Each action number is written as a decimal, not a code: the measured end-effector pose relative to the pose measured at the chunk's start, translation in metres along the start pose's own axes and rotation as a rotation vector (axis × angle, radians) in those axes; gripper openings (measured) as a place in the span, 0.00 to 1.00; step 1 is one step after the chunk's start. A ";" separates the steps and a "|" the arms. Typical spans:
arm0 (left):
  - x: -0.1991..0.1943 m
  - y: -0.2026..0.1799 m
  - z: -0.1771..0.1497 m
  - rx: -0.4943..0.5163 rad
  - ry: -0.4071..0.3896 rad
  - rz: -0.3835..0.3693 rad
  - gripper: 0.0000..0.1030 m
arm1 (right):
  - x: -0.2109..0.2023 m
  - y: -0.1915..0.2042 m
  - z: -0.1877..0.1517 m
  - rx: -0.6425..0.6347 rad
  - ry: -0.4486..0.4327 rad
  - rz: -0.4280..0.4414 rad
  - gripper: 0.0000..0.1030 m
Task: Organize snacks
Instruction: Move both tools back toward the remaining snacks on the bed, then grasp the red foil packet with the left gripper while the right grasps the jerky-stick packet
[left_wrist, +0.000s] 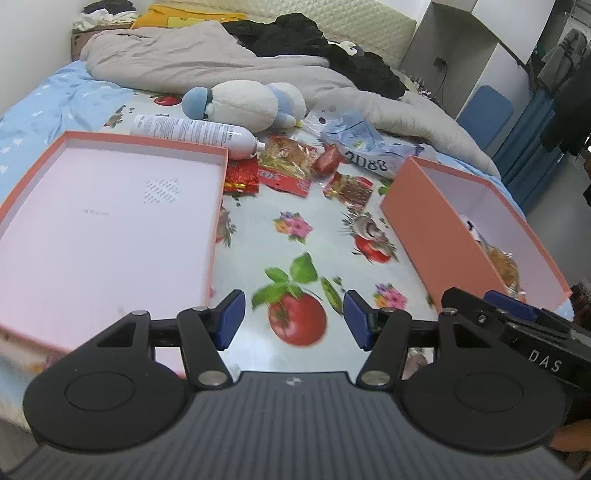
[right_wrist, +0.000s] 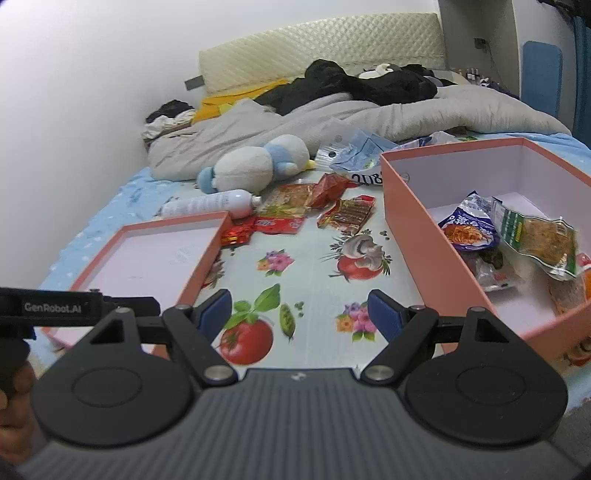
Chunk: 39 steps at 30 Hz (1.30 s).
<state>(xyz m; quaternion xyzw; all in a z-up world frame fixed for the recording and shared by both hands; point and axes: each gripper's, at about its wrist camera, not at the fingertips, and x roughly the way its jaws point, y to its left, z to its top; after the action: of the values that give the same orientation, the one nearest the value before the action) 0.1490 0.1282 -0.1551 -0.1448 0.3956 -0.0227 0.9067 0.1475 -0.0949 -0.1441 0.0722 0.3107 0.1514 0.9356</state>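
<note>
Snacks (right_wrist: 295, 210) lie scattered at the mat's (right_wrist: 314, 266) far edge, ahead of both claws; left gripper (left_wrist: 293, 319) and right gripper (right_wrist: 299, 314) gape empty; neither clearly nearer

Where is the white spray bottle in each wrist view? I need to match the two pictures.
Left wrist: the spray bottle lies upper left of centre, just behind the far edge of the shallow lid.
Right wrist: the same bottle lies left of centre, again behind the lid's far edge.
Shared landmark: the plush toy just behind the bottle.
</note>
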 end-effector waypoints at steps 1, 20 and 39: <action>0.008 0.003 0.005 0.005 -0.003 0.001 0.63 | 0.008 0.000 0.002 0.000 -0.002 -0.003 0.80; 0.163 0.010 0.097 0.397 0.005 0.059 0.63 | 0.181 -0.007 0.021 0.059 -0.045 -0.103 0.80; 0.260 0.011 0.122 0.967 0.114 0.133 0.62 | 0.273 -0.021 0.049 -0.014 0.001 -0.286 0.79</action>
<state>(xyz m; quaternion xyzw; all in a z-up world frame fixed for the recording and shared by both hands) 0.4143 0.1279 -0.2642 0.3197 0.3972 -0.1539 0.8464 0.3898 -0.0266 -0.2629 0.0205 0.3174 0.0185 0.9479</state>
